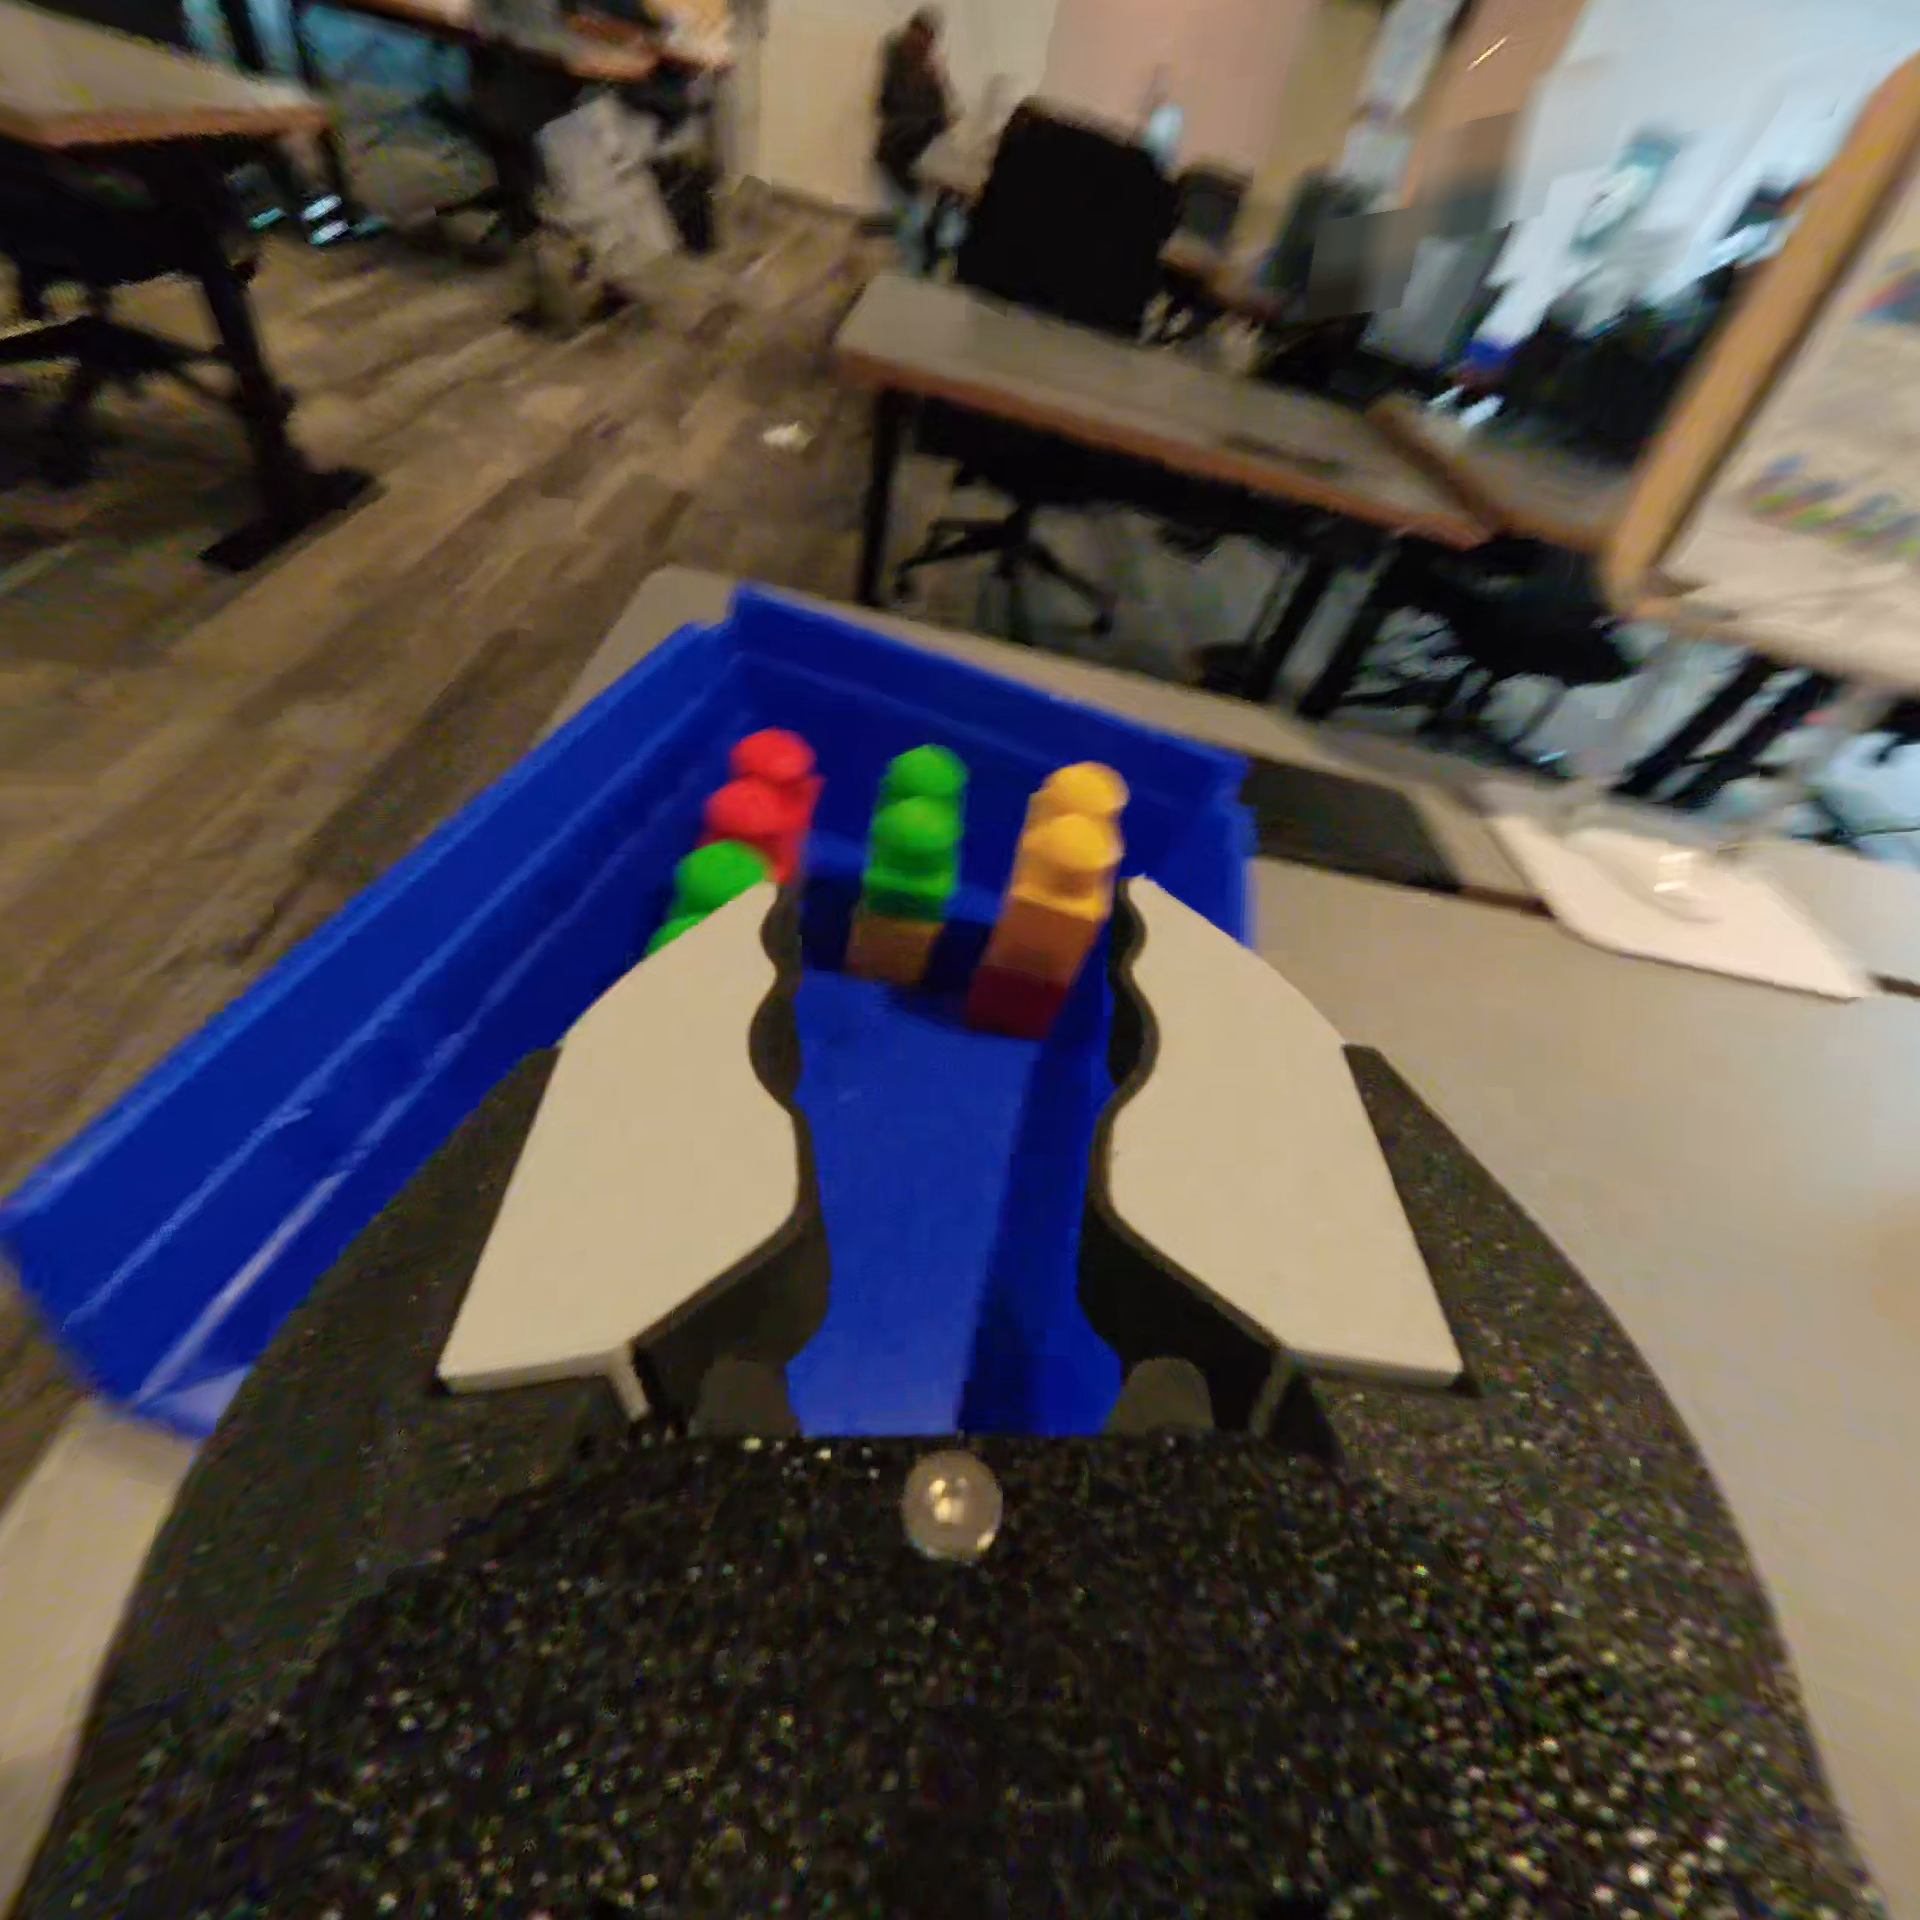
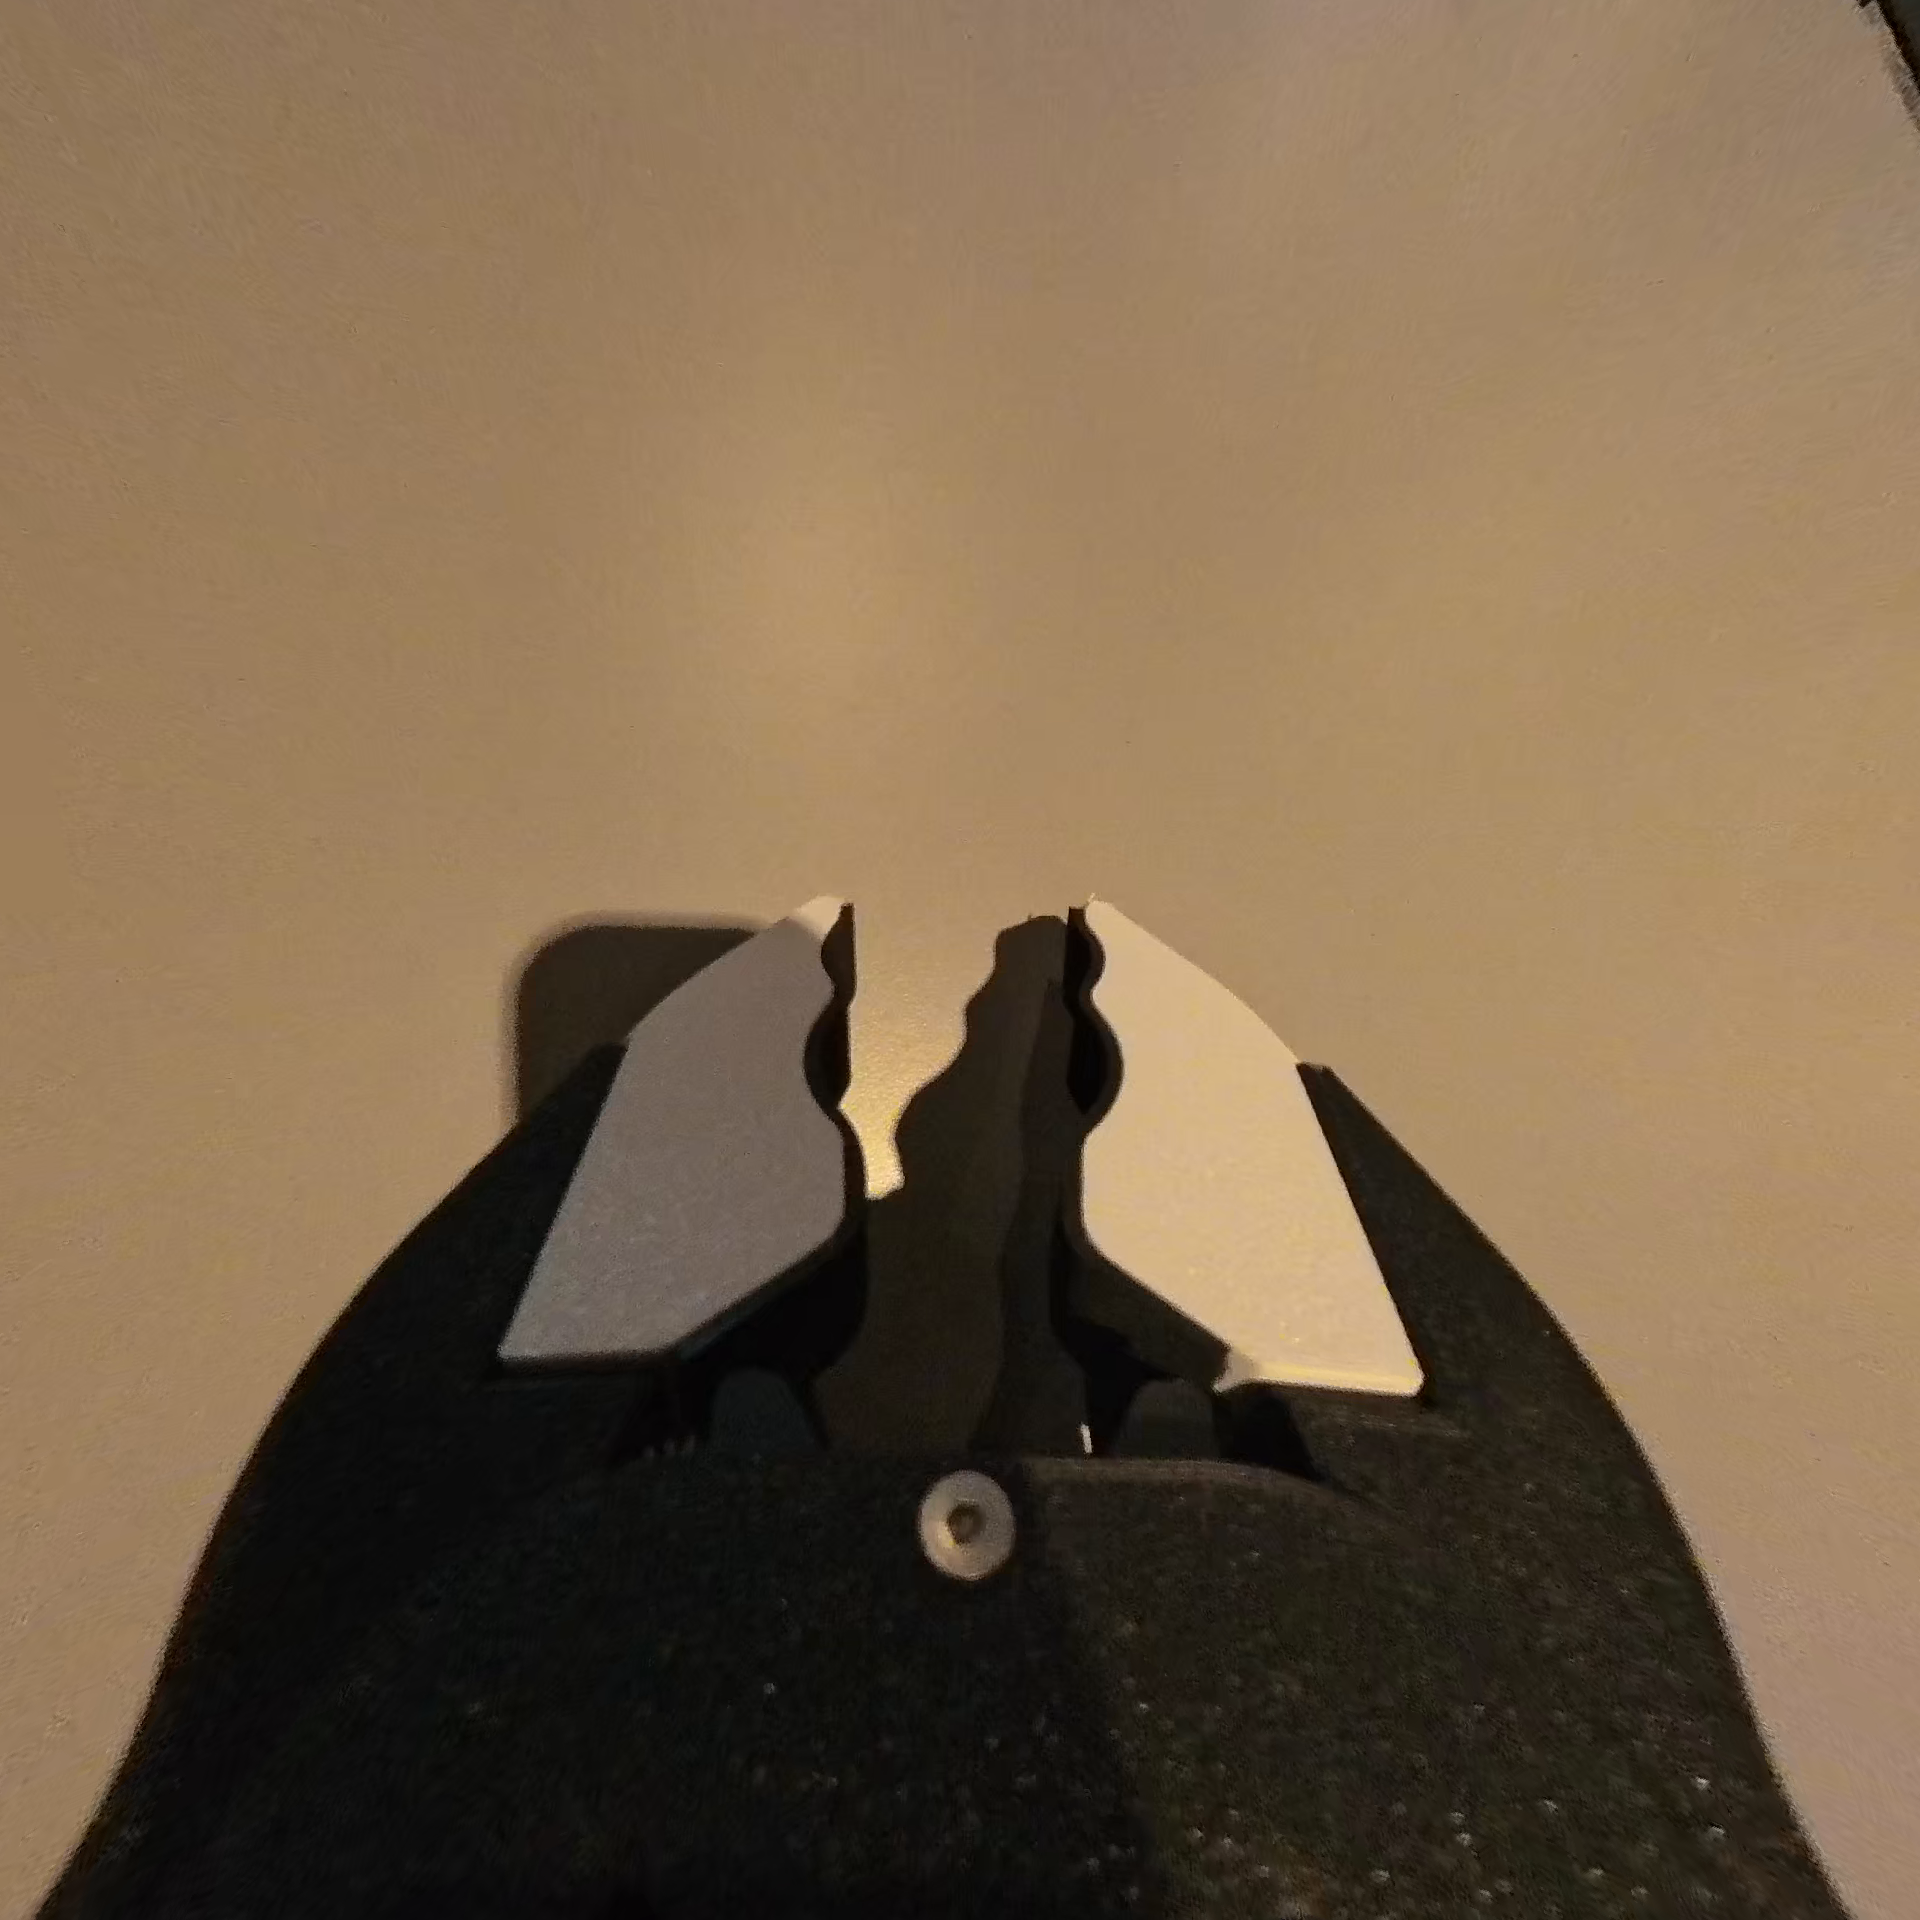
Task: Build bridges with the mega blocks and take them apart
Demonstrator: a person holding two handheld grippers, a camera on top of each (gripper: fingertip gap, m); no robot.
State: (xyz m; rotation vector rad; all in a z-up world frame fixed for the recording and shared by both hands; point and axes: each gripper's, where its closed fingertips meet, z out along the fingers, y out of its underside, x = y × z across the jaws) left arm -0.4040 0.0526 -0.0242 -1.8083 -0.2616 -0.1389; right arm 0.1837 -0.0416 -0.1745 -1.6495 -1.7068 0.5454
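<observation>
So the left gripper [image 1: 951, 894] hangs over the near end of a blue bin [image 1: 343, 1049], fingers spread apart with nothing between them. Just past the tips, inside the bin, the blocks stand in little stacks: an orange one on a red base [image 1: 1044, 914] at right, green on orange [image 1: 906, 868] in the middle, red [image 1: 769, 795] further back left, and a green one [image 1: 712, 883] half hidden behind the left finger. The bin sits on a grey table [image 1: 1558, 1195], with blurry desks [image 1: 1091, 384] beyond. The right gripper [image 2: 961, 914] is also parted and empty, right up against a plain tan surface [image 2: 935, 416]
</observation>
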